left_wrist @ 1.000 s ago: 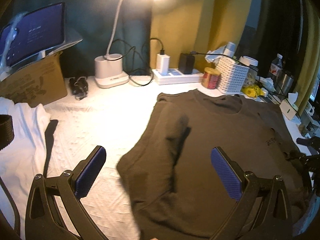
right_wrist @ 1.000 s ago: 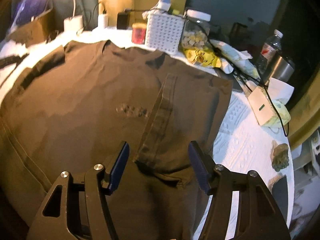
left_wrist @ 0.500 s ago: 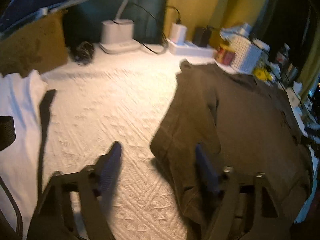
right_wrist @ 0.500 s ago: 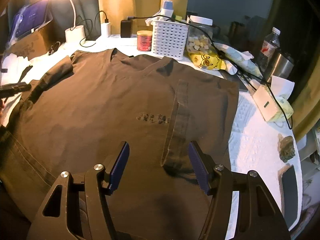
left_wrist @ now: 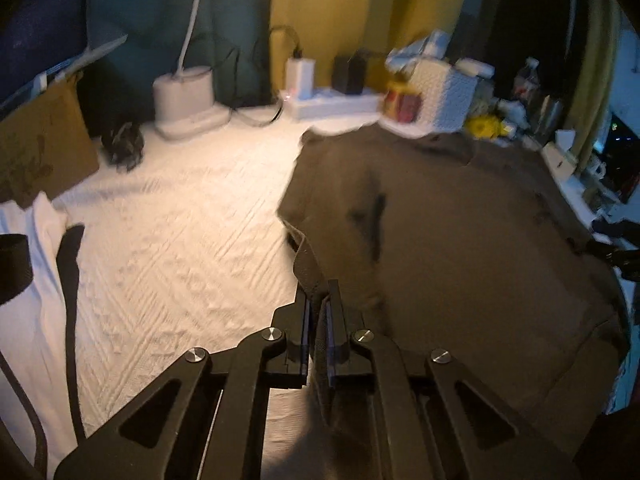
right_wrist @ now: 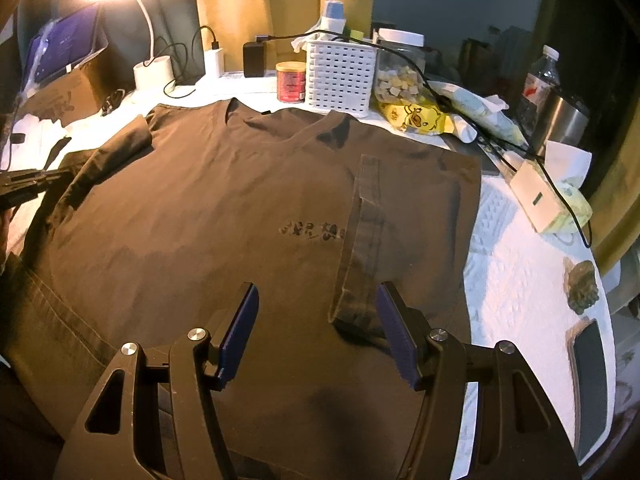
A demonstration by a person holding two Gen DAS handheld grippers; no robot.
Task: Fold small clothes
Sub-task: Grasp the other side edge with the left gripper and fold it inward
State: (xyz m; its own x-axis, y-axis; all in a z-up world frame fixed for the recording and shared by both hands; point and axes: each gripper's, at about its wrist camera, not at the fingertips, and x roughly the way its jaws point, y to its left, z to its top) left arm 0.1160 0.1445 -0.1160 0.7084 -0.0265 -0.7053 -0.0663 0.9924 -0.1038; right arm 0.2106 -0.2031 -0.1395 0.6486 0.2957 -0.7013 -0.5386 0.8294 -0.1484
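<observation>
The jaws of the left gripper [left_wrist: 318,312], spread wide a second ago and half closed half a second ago, are now pinched together on the left edge of the brown T-shirt [left_wrist: 460,248]; a strip of dark hem stands up between them. In the left wrist view the shirt lies flat on the white quilted cover of the table [left_wrist: 180,240], its left sleeve already folded inward over the body, its collar towards the power strip [left_wrist: 332,104] and white basket [left_wrist: 444,96] at the back. A white garment [left_wrist: 28,280] lies apart at the left edge. The picture is blurred by motion, so the exact grip point on the hem is hard to fix. The closing suggests the approach is over and the left side can now be lifted and carried across.

In the right wrist view the jaws of the right gripper [right_wrist: 320,332] stand open, holding nothing, above the lower right part of the T-shirt [right_wrist: 208,208], and their spread matches the earlier frames. The right sleeve [right_wrist: 360,236] lies folded inward, a long strip just ahead of the right pad [right_wrist: 394,328]. The left gripper [right_wrist: 24,184] shows at the far left edge of the shirt. A phone [right_wrist: 590,380] rests on the table to the right.
</observation>
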